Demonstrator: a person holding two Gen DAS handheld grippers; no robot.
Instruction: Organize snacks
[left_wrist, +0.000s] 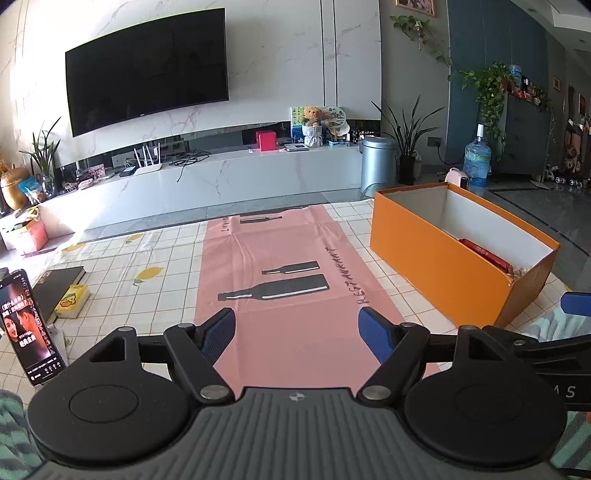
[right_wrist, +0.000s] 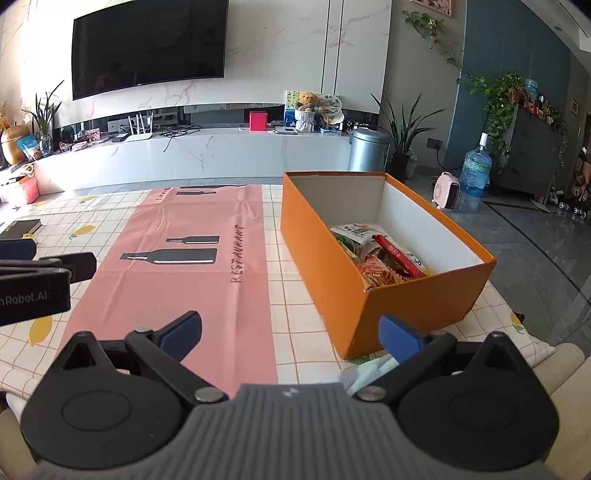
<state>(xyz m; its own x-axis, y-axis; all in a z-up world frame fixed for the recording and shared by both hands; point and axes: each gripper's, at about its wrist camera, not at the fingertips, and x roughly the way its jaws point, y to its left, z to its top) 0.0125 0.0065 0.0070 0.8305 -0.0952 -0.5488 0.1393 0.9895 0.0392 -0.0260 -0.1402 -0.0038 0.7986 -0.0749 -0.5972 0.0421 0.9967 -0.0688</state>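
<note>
An orange box (right_wrist: 332, 280) with a white inside stands on the table at the right. Several snack packets (right_wrist: 376, 254) lie in it, among them a long red one (right_wrist: 397, 256). In the left wrist view the same orange box (left_wrist: 436, 266) shows only that red packet (left_wrist: 485, 254) over its wall. My left gripper (left_wrist: 297, 332) hangs open above the pink mat (left_wrist: 295, 258), nothing between its blue pads. My right gripper (right_wrist: 291, 334) is open too, over the mat's right edge, near the box's front corner, holding nothing.
A checked tablecloth with lemons (right_wrist: 291, 266) covers the table. A phone on a stand (left_wrist: 26, 325), a black book (left_wrist: 55, 291) and a yellow pack (left_wrist: 72, 301) sit at the left. Beyond the far edge are a TV wall, a bin (right_wrist: 367, 147) and a water jug (right_wrist: 476, 170).
</note>
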